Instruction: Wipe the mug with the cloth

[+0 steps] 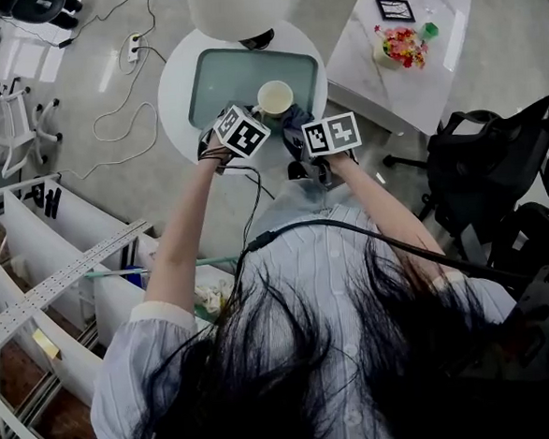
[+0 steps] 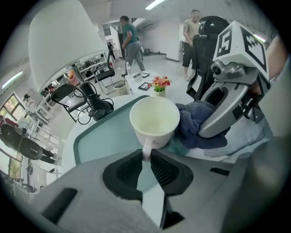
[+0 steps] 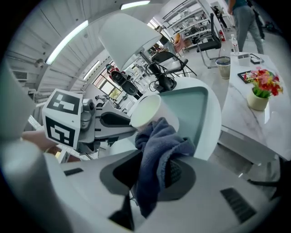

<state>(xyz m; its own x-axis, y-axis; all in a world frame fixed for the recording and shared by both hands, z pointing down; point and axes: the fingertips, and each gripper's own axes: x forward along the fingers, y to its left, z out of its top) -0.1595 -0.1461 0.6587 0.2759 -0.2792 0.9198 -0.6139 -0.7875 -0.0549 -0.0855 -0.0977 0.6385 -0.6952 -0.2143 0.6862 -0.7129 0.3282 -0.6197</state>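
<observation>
Between jaws of left tool [image 2: 145, 154]: pale handle of mug [image 2: 154, 120], pinched tight, jaws nearly together w/ only the handle btwn them. Holds mug out ahead, cream-white, mouth tipped up toward camera, nothing visible inside. Hangs over teal tray [image 2: 102, 136]; can't tell whether base touches tray. Right beside it, on mug's right flank, dark blue cloth [image 2: 200, 129], bunched, touching the wall just below rim. Clamped in right tool [image 3: 153, 170], jaws closed on a fold, loose end drooping down past the pads, upper wad pushed against mug's side. Both tools close together, facing each other across the mug, marker cubes up top in head view. Under all that, tray on round white counter [image 1: 174, 94], big white lamp shade [image 1: 236, 5] over far edge. Off to right, separate marble-look counter [image 1: 416, 91] w/ small pot of red/yellow flowers [image 1: 403, 45] + framed pics [image 1: 396, 8]. Black office chair [image 1: 496, 165] further right; cables + power strip [image 1: 133, 47] on floor [image 1: 112, 169] to left. In bg of left gripper view, a few people [image 2: 132, 41] standing, well apart from the work.
</observation>
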